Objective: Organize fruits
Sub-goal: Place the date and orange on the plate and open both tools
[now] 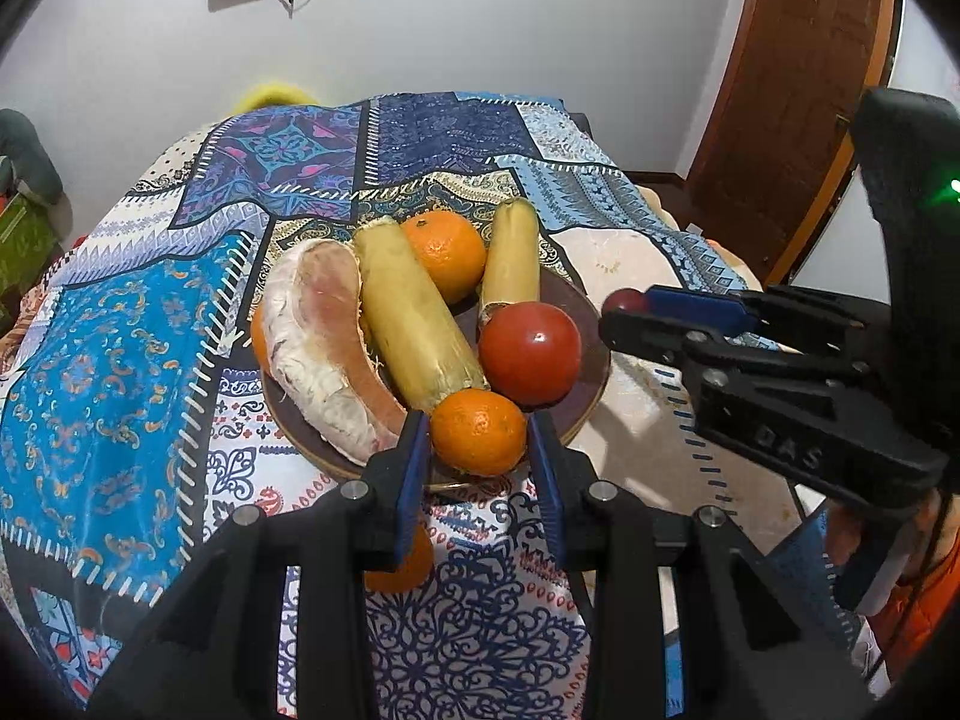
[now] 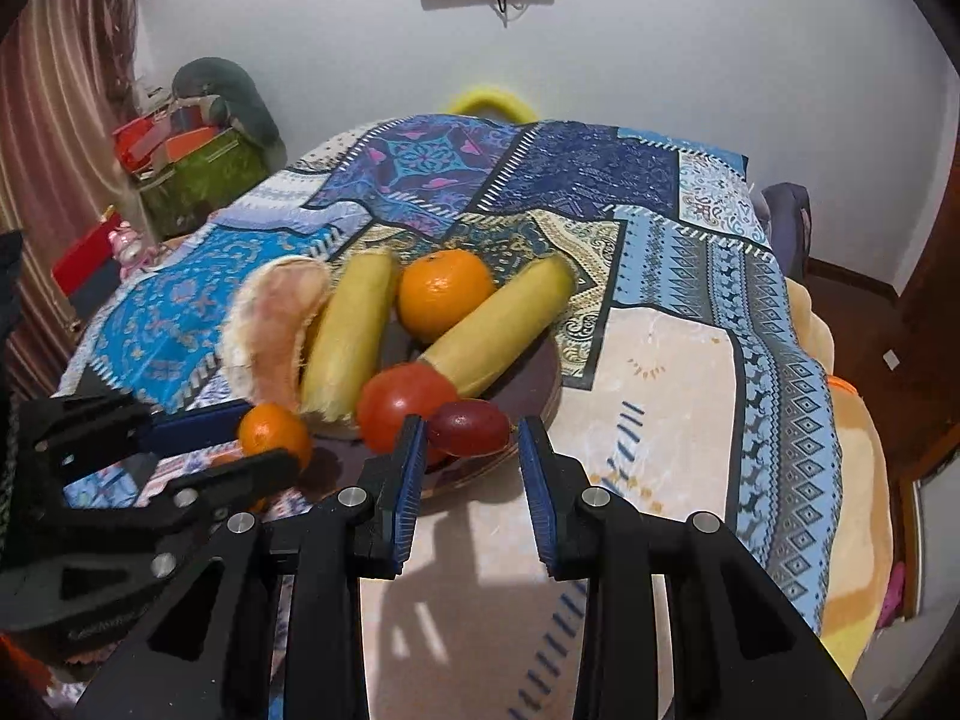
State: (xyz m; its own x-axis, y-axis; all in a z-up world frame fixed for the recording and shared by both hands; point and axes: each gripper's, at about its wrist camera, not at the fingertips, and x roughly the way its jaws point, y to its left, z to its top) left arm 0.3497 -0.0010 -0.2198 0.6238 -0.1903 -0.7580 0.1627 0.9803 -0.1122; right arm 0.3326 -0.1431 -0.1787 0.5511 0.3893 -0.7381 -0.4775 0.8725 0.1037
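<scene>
In the left wrist view, the left hand-held gripper (image 1: pixel 478 441) is clamping its ribbed blue pads on a dimpled round orange (image 1: pixel 478 431) just above the brown plate's (image 1: pixel 591 369) near rim. In the right wrist view, the right hand-held gripper (image 2: pixel 469 441) is pinching a smooth, dark-red oval grape (image 2: pixel 470 427) over that plate (image 2: pixel 534 387), beside a glossy tomato (image 2: pixel 399 405).

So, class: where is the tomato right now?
On the plate, at its right edge in the left wrist view, the tomato sits beside a banana.
</scene>
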